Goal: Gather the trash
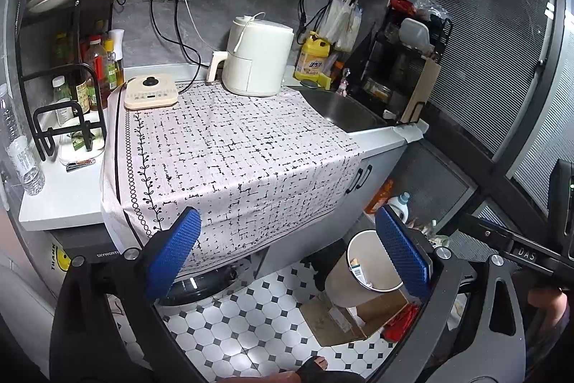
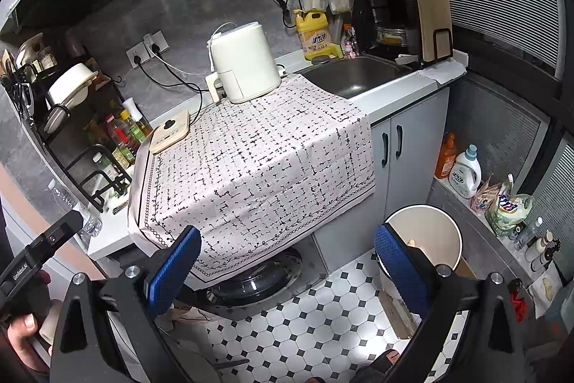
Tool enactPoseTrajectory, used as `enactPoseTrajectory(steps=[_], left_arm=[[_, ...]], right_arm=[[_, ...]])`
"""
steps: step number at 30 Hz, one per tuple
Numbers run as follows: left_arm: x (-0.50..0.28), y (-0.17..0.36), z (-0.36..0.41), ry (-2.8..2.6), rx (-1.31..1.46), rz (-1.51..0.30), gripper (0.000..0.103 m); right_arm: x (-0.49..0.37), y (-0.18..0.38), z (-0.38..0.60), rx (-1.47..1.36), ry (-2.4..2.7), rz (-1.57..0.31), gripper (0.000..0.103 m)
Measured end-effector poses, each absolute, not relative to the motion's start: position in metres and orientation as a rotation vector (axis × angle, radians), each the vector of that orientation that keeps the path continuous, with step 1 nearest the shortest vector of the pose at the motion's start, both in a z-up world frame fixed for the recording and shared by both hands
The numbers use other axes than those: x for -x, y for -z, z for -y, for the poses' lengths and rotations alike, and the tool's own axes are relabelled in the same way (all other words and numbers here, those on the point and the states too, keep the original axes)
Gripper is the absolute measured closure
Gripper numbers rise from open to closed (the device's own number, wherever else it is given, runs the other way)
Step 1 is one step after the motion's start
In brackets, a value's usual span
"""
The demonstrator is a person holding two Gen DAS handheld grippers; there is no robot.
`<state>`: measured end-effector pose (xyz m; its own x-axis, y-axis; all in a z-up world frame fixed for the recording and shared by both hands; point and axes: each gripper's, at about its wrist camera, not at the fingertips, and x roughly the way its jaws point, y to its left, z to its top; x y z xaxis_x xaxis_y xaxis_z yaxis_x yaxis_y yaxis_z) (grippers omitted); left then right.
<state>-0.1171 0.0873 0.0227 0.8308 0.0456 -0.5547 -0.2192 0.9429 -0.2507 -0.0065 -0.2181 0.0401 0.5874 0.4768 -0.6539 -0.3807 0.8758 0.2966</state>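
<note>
A round cream trash bin [image 1: 342,279] stands on the tiled floor below the counter, with a scrap of packaging [image 1: 356,267] inside; in the right wrist view the bin [image 2: 427,236] is partly hidden by the right finger. My left gripper [image 1: 287,253] hovers in front of the counter edge, open and holding nothing. My right gripper [image 2: 287,271] is also open and holds nothing, just left of the bin. A clear plastic bottle [image 1: 19,146] and a green wrapper [image 1: 77,141] in a clear tray sit at the counter's left end.
A patterned cloth [image 1: 233,149] covers the counter, carrying a white air fryer [image 1: 256,58] and an induction cooker [image 1: 150,92]. The sink [image 2: 355,76] lies to the right. A cardboard box [image 1: 344,314] and red wrapper [image 1: 400,325] lie by the bin. Detergent bottles [image 2: 464,171] line the right wall.
</note>
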Motion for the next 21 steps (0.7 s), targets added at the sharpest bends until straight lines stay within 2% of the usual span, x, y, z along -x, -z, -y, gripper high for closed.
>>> enactPoseTrajectory(steps=[21], left_arm=[[0.1185, -0.0177, -0.0927, -0.136, 0.315, -0.579, 0.006]], right_arm=[[0.0076, -0.0342, 0.2169, -0.135, -0.471, -0.801, 0.008]])
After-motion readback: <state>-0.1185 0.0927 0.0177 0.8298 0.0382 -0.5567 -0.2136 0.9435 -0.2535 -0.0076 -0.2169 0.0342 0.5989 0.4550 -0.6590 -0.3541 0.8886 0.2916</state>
